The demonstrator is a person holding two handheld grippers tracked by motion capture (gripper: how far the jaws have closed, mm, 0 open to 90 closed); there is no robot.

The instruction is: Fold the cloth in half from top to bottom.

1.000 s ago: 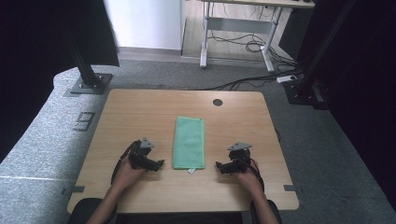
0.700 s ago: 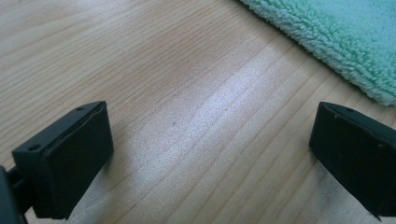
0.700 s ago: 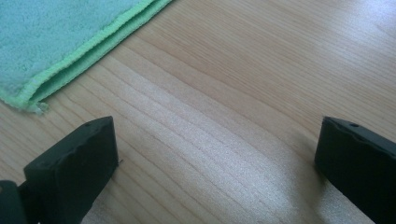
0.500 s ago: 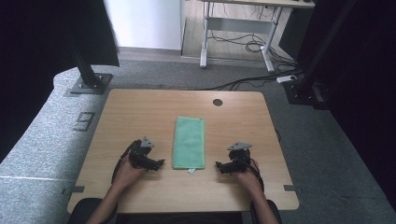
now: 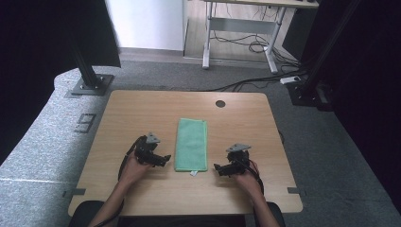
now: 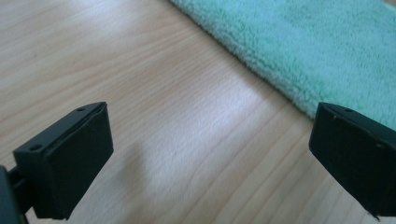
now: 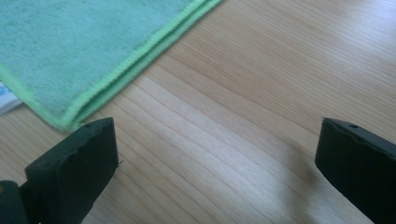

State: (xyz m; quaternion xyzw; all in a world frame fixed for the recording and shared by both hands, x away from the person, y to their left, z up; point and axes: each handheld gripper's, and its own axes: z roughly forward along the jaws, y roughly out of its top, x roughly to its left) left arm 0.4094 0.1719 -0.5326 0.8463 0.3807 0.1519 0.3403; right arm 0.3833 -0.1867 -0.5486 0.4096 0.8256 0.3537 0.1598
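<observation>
A folded green towel (image 5: 192,144) lies lengthwise in the middle of the wooden table (image 5: 142,113). My left gripper (image 5: 163,158) rests on the table just left of the towel's near end, open, jaws pointing at it. In the left gripper view the towel (image 6: 299,51) fills the upper right, a short gap ahead of the empty left gripper (image 6: 210,158). My right gripper (image 5: 218,168) sits right of the towel's near corner, open. In the right gripper view the towel's doubled edge (image 7: 79,56) lies at upper left, beyond the empty right gripper (image 7: 210,163); a white tag (image 7: 7,100) peeks out.
A round cable hole (image 5: 220,103) sits near the table's far edge. Black stand bases (image 5: 90,85) and cables (image 5: 246,47) lie on the grey floor beyond the table. Bare wood surrounds the towel on both sides.
</observation>
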